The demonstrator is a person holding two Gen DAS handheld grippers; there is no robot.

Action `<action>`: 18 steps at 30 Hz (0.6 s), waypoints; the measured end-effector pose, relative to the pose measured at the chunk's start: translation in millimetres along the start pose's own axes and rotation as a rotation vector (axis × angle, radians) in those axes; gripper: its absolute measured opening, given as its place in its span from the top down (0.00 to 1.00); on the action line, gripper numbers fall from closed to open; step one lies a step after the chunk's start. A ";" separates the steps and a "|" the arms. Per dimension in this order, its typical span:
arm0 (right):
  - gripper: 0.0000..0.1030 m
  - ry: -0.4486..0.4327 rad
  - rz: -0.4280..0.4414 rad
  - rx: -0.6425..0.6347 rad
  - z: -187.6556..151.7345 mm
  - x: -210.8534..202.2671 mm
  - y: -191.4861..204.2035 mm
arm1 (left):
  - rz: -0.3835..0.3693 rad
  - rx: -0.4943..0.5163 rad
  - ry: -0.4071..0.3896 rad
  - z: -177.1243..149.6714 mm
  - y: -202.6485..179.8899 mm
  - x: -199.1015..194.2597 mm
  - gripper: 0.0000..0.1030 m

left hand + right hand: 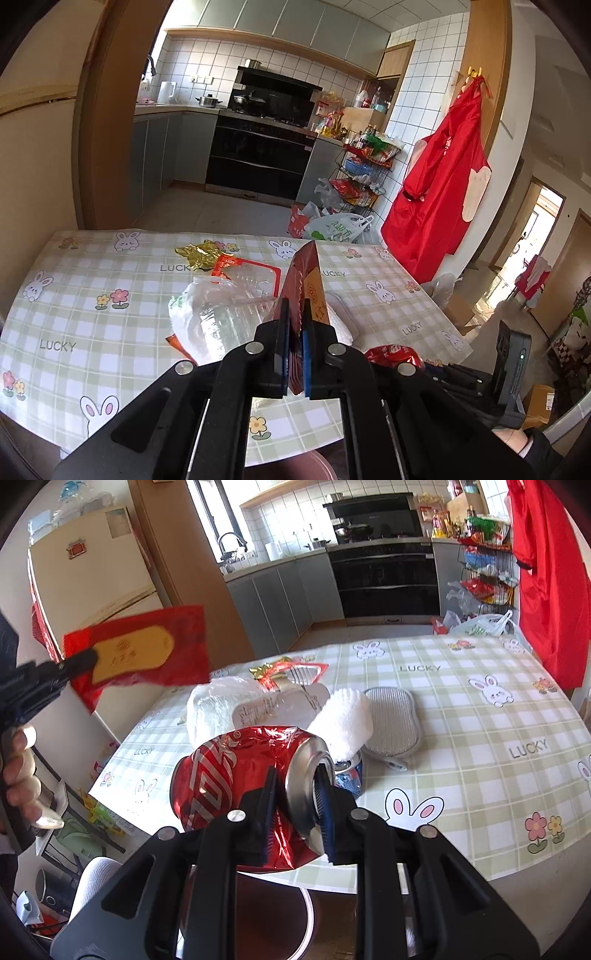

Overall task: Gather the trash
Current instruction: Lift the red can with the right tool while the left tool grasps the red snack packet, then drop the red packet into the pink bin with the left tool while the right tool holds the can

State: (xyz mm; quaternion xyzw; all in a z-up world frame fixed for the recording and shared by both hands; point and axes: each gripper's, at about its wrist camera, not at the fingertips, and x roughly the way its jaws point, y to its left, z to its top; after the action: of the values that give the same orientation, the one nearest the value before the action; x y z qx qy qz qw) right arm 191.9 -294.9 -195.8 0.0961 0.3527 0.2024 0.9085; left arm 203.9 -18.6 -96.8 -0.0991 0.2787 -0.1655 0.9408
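Right gripper point(295, 805) sits closest to its lens, jaws clamped on a crushed red can point(236, 775), one pad on the dented wall, the other across the open end. Can is off the table point(480, 709), held over the near edge.

Left gripper point(295, 325) is pinched shut on a red envelope point(304, 280) with a gold label, held edge-up above the tablecloth.

Step, as I read it: both hands loaded, mid-carry to a bin. Next move needs a drop target; a round brown rim point(306, 915) shows below the table edge, possibly the bin, can't confirm. Release over it, then return for the rest.

Left on table: clear plastic packaging point(221, 314), gold wrapper point(197, 254), red-bordered tray point(258, 273), blue can point(349, 775) just behind the red one.

View differences: right wrist view alone shows the white towel point(343, 720), grey pad point(391, 720), blue can, and the envelope's flat face. Left wrist view sees the envelope edge-on, plus only a sliver of red can point(393, 356) at its right.
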 end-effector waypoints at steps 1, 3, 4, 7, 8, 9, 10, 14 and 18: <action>0.77 -0.010 -0.004 -0.005 0.7 -5.7 3.6 | 0.006 0.000 -0.011 -3.9 1.9 -11.9 0.95; 0.77 -0.029 -0.010 -0.016 1.0 -16.9 11.3 | 0.017 0.003 -0.027 -11.8 4.8 -33.3 0.95; 0.77 -0.036 -0.012 -0.021 0.5 -22.1 15.3 | 0.023 0.005 -0.032 -16.4 5.3 -42.3 0.95; 0.77 -0.060 -0.022 -0.039 -1.1 -39.1 27.8 | 0.031 0.001 -0.040 -29.6 10.6 -68.0 0.95; 0.77 -0.069 -0.027 -0.046 -2.1 -45.2 32.5 | 0.027 -0.002 -0.037 -34.9 11.7 -75.1 0.95; 0.77 -0.075 -0.030 -0.051 -3.7 -50.6 36.2 | 0.022 -0.005 -0.032 -40.6 12.0 -81.8 0.95; 0.77 -0.082 -0.033 -0.056 -4.9 -56.1 40.0 | 0.017 -0.006 -0.022 -47.4 12.6 -88.4 0.95; 0.77 -0.107 -0.041 -0.074 -9.9 -77.6 54.4 | -0.006 -0.029 0.014 -69.8 18.2 -108.4 0.95; 0.77 -0.131 -0.036 -0.096 -17.9 -97.3 72.1 | -0.021 -0.019 0.034 -89.2 9.8 -122.0 0.95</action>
State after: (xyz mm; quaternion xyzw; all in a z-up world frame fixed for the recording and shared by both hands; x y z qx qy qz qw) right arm 93.0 -271.8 -127.5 0.0591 0.2841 0.1963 0.9366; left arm 60.4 26.8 -113.1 -0.1081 0.2951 -0.1743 0.9332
